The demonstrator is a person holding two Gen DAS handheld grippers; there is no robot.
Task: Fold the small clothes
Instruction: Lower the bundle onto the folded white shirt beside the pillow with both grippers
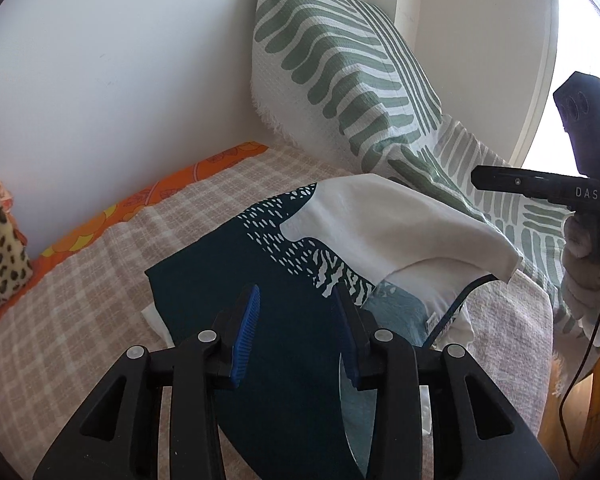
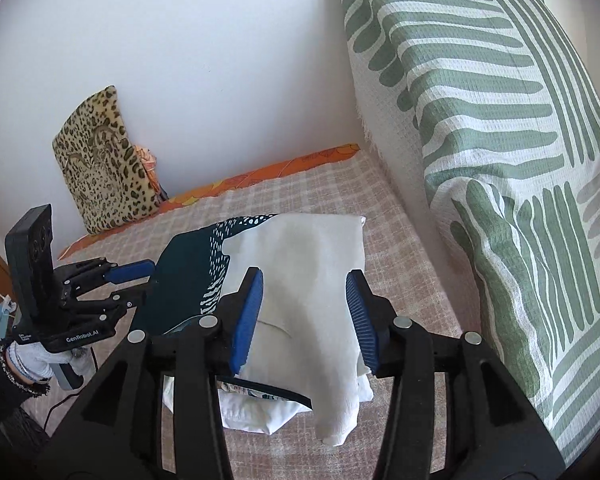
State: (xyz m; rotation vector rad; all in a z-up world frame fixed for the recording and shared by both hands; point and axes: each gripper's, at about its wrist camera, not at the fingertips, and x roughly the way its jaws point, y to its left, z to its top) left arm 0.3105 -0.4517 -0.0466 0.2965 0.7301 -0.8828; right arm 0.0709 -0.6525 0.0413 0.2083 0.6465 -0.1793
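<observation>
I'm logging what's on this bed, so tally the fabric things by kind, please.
Green-striped pillows: 2
Leopard-print cushion: 1
Dark teal and white garment being folded: 1
Checked bedspread: 1
Orange floral sheet, only an edge showing: 1
Total: 6

A white wall (image 2: 204,40) is backing the bed (image 2: 412,280); a leopard-print cushion (image 2: 100,160) is leaning against it, and daylight is entering through a window (image 1: 572,60) beside the green-striped pillow (image 2: 480,120).
</observation>
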